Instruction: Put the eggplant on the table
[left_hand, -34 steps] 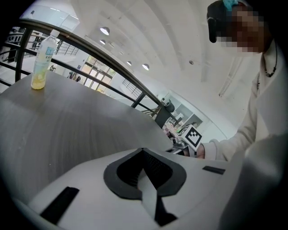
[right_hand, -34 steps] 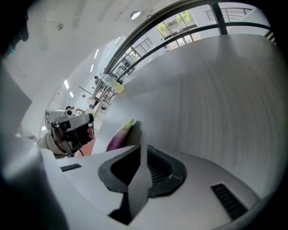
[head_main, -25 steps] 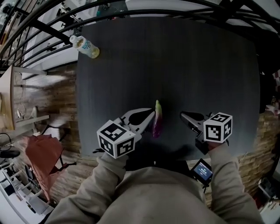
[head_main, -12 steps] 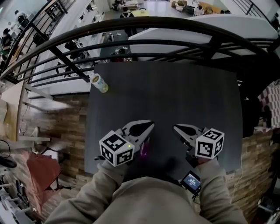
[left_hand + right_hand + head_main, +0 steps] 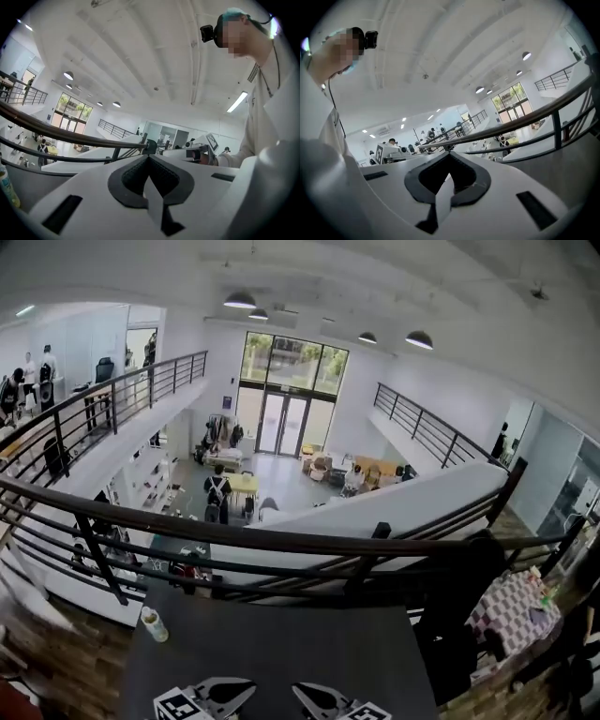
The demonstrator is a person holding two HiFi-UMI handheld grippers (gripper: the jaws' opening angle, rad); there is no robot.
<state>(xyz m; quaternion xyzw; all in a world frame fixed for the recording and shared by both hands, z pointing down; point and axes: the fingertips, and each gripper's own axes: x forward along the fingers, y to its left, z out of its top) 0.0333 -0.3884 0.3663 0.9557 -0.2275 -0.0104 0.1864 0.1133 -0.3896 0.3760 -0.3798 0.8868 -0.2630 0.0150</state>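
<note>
Left tool (image 5: 148, 157): my jaws are together with nothing between them; it sits low at the desk's (image 5: 281, 643) near edge.
Right tool (image 5: 449, 152): my jaws are together and empty; it is just beside the left one at the same edge.
Eggplant: in none of my views.
Bottle (image 5: 153, 623): at the desk's far left corner.
Railing (image 5: 281, 545): black, just beyond the desk's far edge.
</note>
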